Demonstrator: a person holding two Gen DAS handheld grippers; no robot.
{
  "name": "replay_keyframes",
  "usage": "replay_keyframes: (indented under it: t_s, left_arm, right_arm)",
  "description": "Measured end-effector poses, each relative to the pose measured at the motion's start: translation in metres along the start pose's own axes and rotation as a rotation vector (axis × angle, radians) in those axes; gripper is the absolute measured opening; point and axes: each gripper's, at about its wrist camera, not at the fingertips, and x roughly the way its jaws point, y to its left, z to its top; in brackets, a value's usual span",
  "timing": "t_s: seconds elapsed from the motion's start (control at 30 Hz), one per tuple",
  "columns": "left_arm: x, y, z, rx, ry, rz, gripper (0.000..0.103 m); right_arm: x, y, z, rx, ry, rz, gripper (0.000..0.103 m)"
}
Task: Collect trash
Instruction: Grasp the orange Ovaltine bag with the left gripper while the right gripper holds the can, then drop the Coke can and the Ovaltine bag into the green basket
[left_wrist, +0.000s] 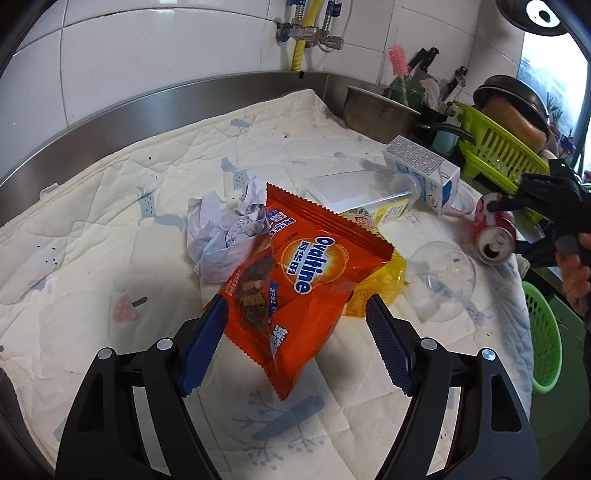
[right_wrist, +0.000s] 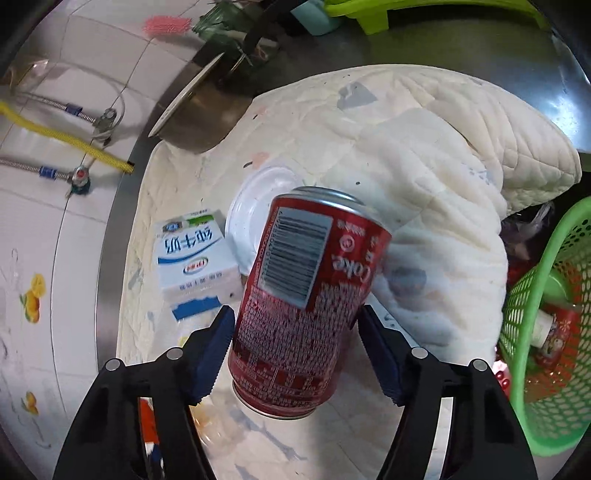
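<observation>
Trash lies scattered over a quilted cloth (left_wrist: 110, 229) that covers a steel counter, and the orange Ovaltine packet (left_wrist: 299, 280) serves as the landmark in the left wrist view. The left gripper (left_wrist: 295, 314) clamps that packet, both blue pads pressing its lower sides, so the packet hangs tilted above the cloth. Just behind it to the left sits a crumpled paper wad (left_wrist: 225, 236); a yellow wrapper (left_wrist: 373, 291) peeks out touching its right edge. Right of the packet lies a clear plastic cup (left_wrist: 439, 280) on its side, nothing visible inside. Behind the packet rests a clear bottle (left_wrist: 365, 192) and, beyond it, a milk carton (left_wrist: 424, 170). Far right of the packet, the right gripper (left_wrist: 506, 229) straddles a red cola can (left_wrist: 495, 232) whose opened top faces the camera. A green basket (left_wrist: 543, 339) hangs at the cloth's right edge, its contents hidden from here.

In the right wrist view the cola can (right_wrist: 303, 302) fills the centre between the fingers of the right gripper (right_wrist: 295, 339); whether the pads press it cannot be told, as a thin gap seems to show on the right side. Left of the can stands the milk carton (right_wrist: 195, 266), and behind the can lies a round clear lid (right_wrist: 255, 218). Right of the can, the green basket (right_wrist: 543, 332) holds red packaging and a pale tube, details unclear.
</observation>
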Motion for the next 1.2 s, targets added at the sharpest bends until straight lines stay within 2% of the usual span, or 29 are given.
replay_keyframes:
  t_s: [0.03, 0.07, 0.2, 0.37, 0.47, 0.57, 0.83, 0.97, 1.07, 1.2]
  left_arm:
    - [0.001, 0.000, 0.000, 0.000, 0.001, 0.005, 0.074]
    - [0.003, 0.000, 0.000, -0.002, 0.004, 0.002, 0.066]
    - [0.005, 0.003, 0.000, -0.014, 0.010, -0.003, 0.049]
    - [-0.003, 0.004, -0.003, -0.025, -0.003, -0.022, 0.023]
    - [-0.012, 0.002, -0.007, -0.027, -0.012, -0.036, 0.014]
    - [-0.021, -0.001, -0.011, -0.034, -0.019, -0.046, 0.010]
    - [-0.059, -0.015, -0.022, -0.048, -0.068, -0.074, 0.009]
    - [-0.080, -0.034, -0.025, -0.001, -0.092, -0.088, 0.009]
    - [-0.093, -0.055, -0.026, 0.038, -0.108, -0.117, 0.009]
    - [-0.102, -0.089, -0.027, 0.089, -0.110, -0.173, 0.009]
  right_arm:
    - [-0.002, -0.002, -0.001, -0.009, 0.005, 0.004, 0.065]
    - [-0.003, -0.003, -0.002, -0.015, 0.009, 0.009, 0.065]
    - [-0.008, -0.005, -0.009, -0.057, 0.026, 0.023, 0.064]
    - [-0.017, -0.005, -0.020, -0.105, 0.046, 0.048, 0.064]
    - [-0.024, -0.005, -0.029, -0.133, 0.061, 0.070, 0.063]
    - [-0.034, -0.004, -0.039, -0.166, 0.069, 0.093, 0.063]
    - [-0.063, -0.011, -0.061, -0.238, 0.075, 0.147, 0.063]
    - [-0.087, -0.023, -0.069, -0.264, 0.060, 0.185, 0.063]
    - [-0.106, -0.041, -0.075, -0.299, 0.029, 0.159, 0.063]
    - [-0.130, -0.090, -0.076, -0.306, -0.015, 0.077, 0.062]
